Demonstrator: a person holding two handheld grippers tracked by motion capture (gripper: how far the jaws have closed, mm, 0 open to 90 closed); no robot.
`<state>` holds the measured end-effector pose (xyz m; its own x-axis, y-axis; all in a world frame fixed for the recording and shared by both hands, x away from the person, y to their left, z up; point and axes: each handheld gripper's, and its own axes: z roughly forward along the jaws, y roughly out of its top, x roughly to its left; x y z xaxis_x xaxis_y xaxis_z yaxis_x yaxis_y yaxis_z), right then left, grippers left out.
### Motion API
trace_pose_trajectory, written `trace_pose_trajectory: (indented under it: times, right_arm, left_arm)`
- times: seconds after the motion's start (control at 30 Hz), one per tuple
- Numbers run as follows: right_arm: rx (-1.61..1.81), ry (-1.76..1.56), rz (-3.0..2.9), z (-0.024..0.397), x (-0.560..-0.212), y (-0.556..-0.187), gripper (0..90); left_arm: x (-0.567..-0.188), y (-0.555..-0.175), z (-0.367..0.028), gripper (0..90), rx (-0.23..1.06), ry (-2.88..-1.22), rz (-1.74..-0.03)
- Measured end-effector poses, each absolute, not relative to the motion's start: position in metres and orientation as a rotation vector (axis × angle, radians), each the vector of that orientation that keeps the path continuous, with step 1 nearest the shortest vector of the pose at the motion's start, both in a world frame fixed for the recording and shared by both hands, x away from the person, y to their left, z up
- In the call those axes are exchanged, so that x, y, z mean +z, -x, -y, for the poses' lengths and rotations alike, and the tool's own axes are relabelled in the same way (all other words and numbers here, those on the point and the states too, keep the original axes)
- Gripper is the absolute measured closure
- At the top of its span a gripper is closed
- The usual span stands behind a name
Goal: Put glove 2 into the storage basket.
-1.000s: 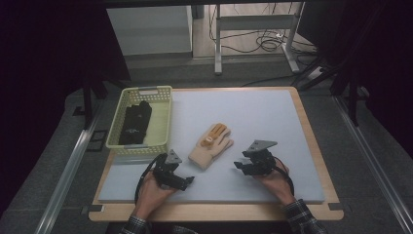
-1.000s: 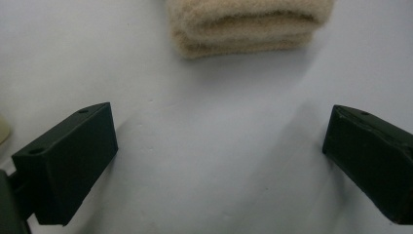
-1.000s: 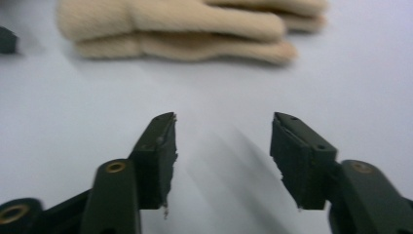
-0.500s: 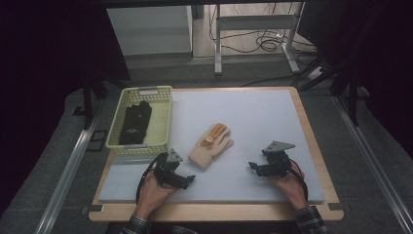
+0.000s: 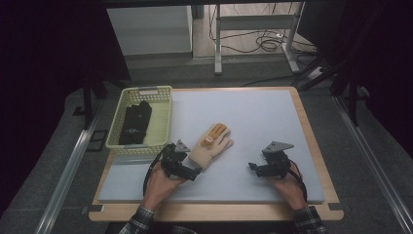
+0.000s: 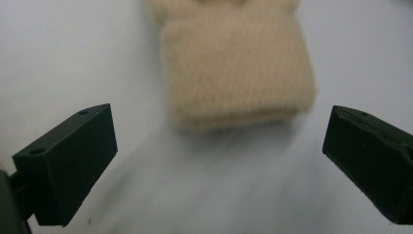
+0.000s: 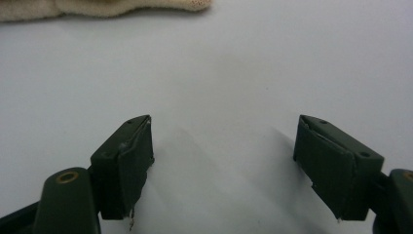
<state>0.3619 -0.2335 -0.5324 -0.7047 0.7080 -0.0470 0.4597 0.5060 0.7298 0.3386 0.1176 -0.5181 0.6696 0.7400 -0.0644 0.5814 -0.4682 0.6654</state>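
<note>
- Yellow-green basket at the mat's far left corner, black glove inside; well apart from the beige glove.
- Pale mat bare around the beige glove.
- Left gripper: jaws spread, empty, cuff just ahead between them, untouched.
- Right gripper: jaws just opened wide, nothing between; beige glove well off.

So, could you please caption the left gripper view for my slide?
Open left gripper facing the beige glove cuff on the pale mat.

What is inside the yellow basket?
A black glove lies flat inside the yellow basket. Whatever is under the glove stays hidden.
</note>
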Motion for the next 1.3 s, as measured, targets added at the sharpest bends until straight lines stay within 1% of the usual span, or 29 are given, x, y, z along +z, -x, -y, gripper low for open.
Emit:
trace_pose_trajectory:
  times: [0.27, 0.5, 0.57, 0.83, 1.0, 1.13, 1.2, 1.3]
  right_arm:
    - [1.02, -0.973, -2.412, 0.234, -0.533, -0.362, 21.7]
    - [1.018, -0.973, -2.411, 0.233, -0.533, -0.361, 21.6]
    - [1.017, -0.972, -2.41, 0.233, -0.533, -0.361, 21.6]
    - [1.017, -0.972, -2.408, 0.233, -0.533, -0.361, 21.4]
    - [1.015, -0.97, -2.408, 0.233, -0.533, -0.361, 21.4]
    - [1.017, -0.971, -2.408, 0.233, -0.533, -0.361, 21.4]
    - [1.016, -0.97, -2.408, 0.233, -0.533, -0.361, 21.4]
    - [1.016, -0.971, -2.407, 0.233, -0.533, -0.361, 21.4]
  left_arm:
    - [-0.503, -0.361, -0.093, 0.0, 0.309, -2.232, -0.997]
    - [-0.501, -0.386, -0.076, 0.0, 0.295, -2.248, -1.021]
    - [-0.502, -0.393, -0.071, 0.0, 0.278, -2.249, -1.032]
    - [-0.517, -0.41, -0.049, 0.0, 0.294, -2.296, -1.106]
    - [-0.528, -0.413, -0.042, 0.0, 0.28, -2.351, -1.098]
    - [-0.53, -0.412, -0.043, 0.0, 0.269, -2.348, -1.098]
    - [-0.527, -0.412, -0.042, 2.7, 0.27, -2.354, -1.105]
    - [-0.523, -0.412, -0.045, 16.4, 0.267, -2.351, -1.118]
